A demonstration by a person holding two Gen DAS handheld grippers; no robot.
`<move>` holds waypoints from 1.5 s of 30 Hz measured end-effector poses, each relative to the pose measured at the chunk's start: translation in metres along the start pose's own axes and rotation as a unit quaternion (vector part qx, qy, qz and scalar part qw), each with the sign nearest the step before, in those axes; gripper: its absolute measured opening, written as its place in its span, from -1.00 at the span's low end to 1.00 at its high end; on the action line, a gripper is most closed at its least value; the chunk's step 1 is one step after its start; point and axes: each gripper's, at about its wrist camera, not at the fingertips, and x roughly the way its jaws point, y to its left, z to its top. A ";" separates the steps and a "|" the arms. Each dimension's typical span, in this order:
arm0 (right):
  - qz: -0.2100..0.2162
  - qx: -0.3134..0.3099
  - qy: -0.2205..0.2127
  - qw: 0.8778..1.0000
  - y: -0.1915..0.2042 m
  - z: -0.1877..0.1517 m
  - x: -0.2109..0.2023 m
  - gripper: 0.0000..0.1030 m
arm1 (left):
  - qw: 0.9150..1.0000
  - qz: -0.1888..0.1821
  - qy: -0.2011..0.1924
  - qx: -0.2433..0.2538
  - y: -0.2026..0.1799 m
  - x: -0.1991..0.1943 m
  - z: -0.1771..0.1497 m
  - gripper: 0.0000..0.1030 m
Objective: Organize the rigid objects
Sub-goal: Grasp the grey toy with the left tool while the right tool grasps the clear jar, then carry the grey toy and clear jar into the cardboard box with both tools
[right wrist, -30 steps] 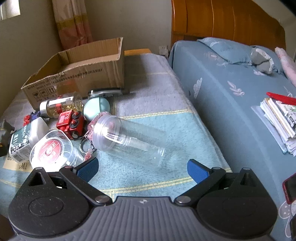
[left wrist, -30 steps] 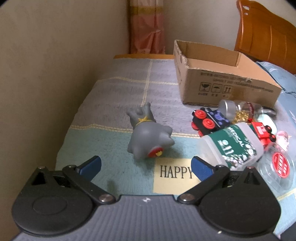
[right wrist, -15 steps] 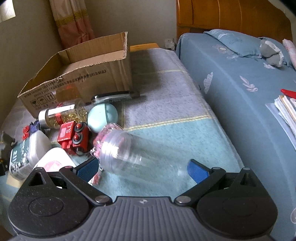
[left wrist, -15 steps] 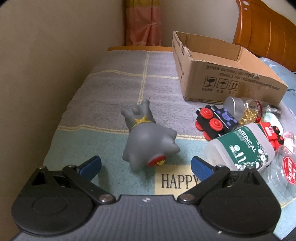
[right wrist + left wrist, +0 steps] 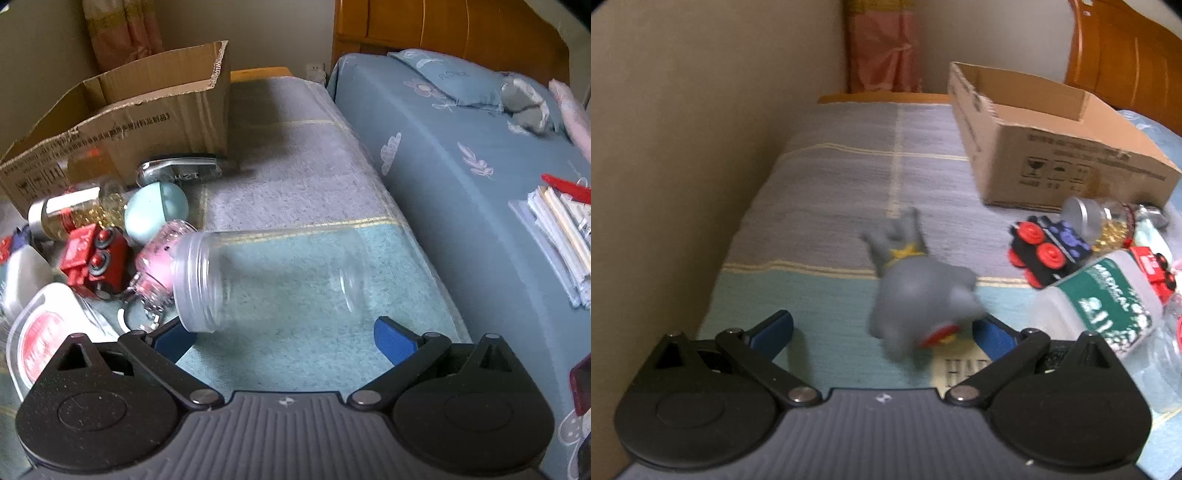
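Observation:
A grey rubber animal toy (image 5: pixel 916 291) lies on the striped cloth, between the open fingers of my left gripper (image 5: pixel 882 332), closer to the right finger. A clear plastic jar (image 5: pixel 266 273) lies on its side between the open fingers of my right gripper (image 5: pixel 284 339). The open cardboard box (image 5: pixel 1049 147) stands behind; it also shows in the right wrist view (image 5: pixel 122 122). Beside the grey toy lie a black toy train (image 5: pixel 1045 251) and a white medical bottle (image 5: pixel 1104 306).
A glitter jar (image 5: pixel 74 210), red toy car (image 5: pixel 96 258), mint ball (image 5: pixel 155 210), pink keychain (image 5: pixel 155 262), silver lighter (image 5: pixel 177 170) and round lidded tub (image 5: pixel 44 332) crowd the left. A wall (image 5: pixel 683 147) runs along the left. A bed (image 5: pixel 480 184) with papers (image 5: pixel 561 236) lies to the right.
Both grippers have moved forward and down. The grey toy now sits between the left fingers and the clear jar between the right fingers. Both stay open.

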 end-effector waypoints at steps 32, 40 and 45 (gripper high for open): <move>0.012 -0.002 -0.049 0.999 0.003 -0.001 -0.004 1.00 | 0.996 -0.077 -0.041 0.033 0.000 0.010 0.010 0.02; 0.002 -0.031 -0.067 0.997 0.005 0.004 -0.008 0.87 | 0.995 -0.092 -0.033 0.030 0.004 0.009 0.014 -0.01; 0.015 -0.049 -0.063 0.997 0.005 0.007 -0.013 0.87 | 0.995 -0.091 -0.034 0.038 0.006 0.004 0.017 -0.02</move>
